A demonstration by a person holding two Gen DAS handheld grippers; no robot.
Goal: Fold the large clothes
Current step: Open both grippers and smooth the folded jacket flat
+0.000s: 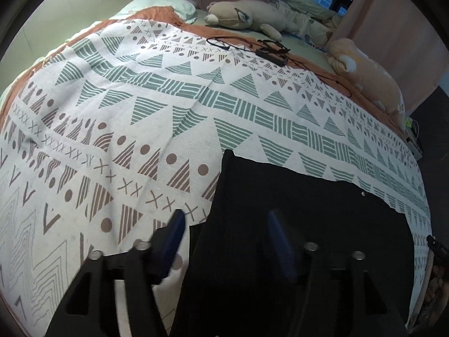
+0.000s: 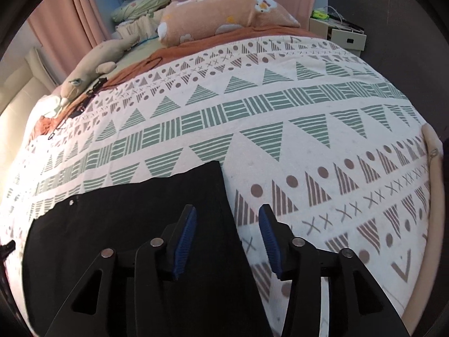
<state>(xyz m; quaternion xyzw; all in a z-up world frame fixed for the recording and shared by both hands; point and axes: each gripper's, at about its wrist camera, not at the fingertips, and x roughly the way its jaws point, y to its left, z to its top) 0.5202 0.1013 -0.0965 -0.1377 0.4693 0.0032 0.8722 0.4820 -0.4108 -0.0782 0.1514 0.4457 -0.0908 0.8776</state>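
The left gripper point(image 1: 224, 219) hangs over the bed with its two blue pads point(image 1: 175, 241) wide apart. Nothing is pinched between them. Right under it lies the black garment point(image 1: 294, 224), spread flat on the bed. One blue pad is over the black cloth, and the other is just past the cloth's edge, over the blanket.

The right gripper point(image 2: 227, 219) is open too, with its blue pads point(image 2: 185, 241) apart and nothing squeezed between them. The same black garment point(image 2: 134, 224) lies below it, out toward 9 o'clock. The cloth's edge runs between the two pads.

The garment rests on a white blanket point(image 1: 140, 106) with green and brown triangles, dots and little crosses. A tiny silver button point(image 2: 71, 202) shines on the black cloth.

Farther out, at 12 o'clock from the left gripper, a black cable point(image 1: 252, 46) lies on the bed. Behind it is a beige stuffed animal point(image 1: 241, 14). At 1 o'clock lies a peach pillow point(image 1: 364, 70). Pink curtains point(image 2: 84, 14) hang at the far side of the bed.
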